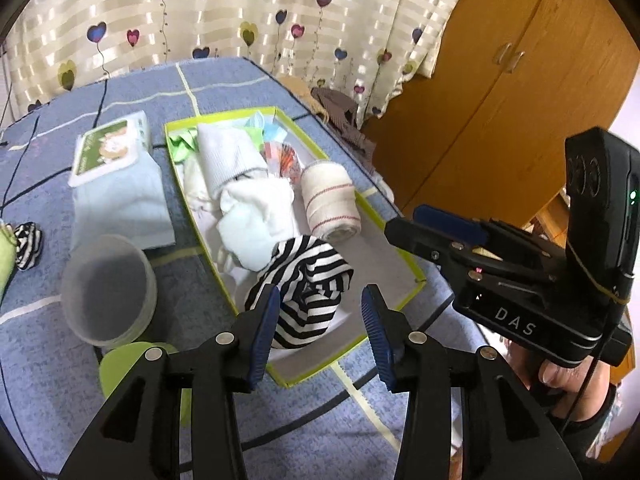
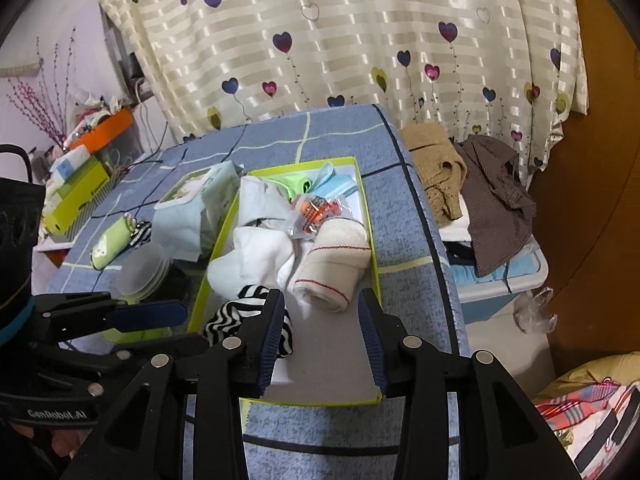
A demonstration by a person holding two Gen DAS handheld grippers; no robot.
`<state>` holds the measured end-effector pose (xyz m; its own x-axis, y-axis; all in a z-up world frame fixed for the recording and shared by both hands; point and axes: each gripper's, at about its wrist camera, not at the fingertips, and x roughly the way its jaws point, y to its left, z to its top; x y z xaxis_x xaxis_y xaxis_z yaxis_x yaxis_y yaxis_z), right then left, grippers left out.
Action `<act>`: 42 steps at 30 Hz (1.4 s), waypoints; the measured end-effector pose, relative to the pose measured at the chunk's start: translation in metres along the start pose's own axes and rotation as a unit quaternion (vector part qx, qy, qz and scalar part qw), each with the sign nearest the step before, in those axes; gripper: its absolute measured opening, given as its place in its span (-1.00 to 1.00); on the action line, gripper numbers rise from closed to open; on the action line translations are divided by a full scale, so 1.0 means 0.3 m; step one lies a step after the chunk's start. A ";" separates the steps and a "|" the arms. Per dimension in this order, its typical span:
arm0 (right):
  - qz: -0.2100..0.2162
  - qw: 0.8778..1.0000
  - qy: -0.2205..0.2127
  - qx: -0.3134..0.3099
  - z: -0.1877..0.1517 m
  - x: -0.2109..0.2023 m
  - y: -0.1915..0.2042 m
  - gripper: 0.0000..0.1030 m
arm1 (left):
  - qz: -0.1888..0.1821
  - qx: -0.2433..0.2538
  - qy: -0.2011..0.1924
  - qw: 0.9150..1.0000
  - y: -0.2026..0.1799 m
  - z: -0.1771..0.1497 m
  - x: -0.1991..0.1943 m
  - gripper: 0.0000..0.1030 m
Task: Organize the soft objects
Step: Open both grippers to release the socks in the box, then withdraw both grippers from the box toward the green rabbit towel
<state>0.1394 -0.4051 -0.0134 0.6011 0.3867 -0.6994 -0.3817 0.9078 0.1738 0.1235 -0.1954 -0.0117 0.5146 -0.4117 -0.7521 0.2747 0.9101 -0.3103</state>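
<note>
A shallow box with a lime-green rim (image 1: 404,256) (image 2: 370,216) lies on the blue table. It holds a black-and-white striped sock bundle (image 1: 308,288) (image 2: 236,312) at its near end, white socks (image 1: 256,220) (image 2: 260,256), a rolled cream cloth with red stripes (image 1: 332,200) (image 2: 336,268), and green and blue pieces at the far end. My left gripper (image 1: 320,328) is open just above the striped bundle, touching nothing. My right gripper (image 2: 322,340) is open and empty over the box's bare near end. A second striped sock (image 1: 28,248) and a green sock (image 2: 108,246) lie outside the box at the left.
A wipes pack on a folded light-blue cloth (image 1: 116,184) (image 2: 192,208) and a clear plastic tub (image 1: 108,288) (image 2: 144,270) stand left of the box. A green lid (image 1: 120,368) lies near. Clothes (image 2: 472,184) pile right of the table. A wooden wardrobe (image 1: 500,80) stands at the right.
</note>
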 end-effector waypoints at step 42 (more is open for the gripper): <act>-0.016 0.997 -0.026 -0.064 0.030 -0.157 0.380 -0.05 | 0.005 -0.030 -0.103 0.994 0.179 -0.112 -0.353 -0.14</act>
<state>0.0739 -0.3183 0.0455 0.6484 0.3689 -0.6660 -0.4469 0.8926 0.0593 0.0565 -0.1015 0.0318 0.6739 -0.3977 -0.6226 0.2231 0.9129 -0.3417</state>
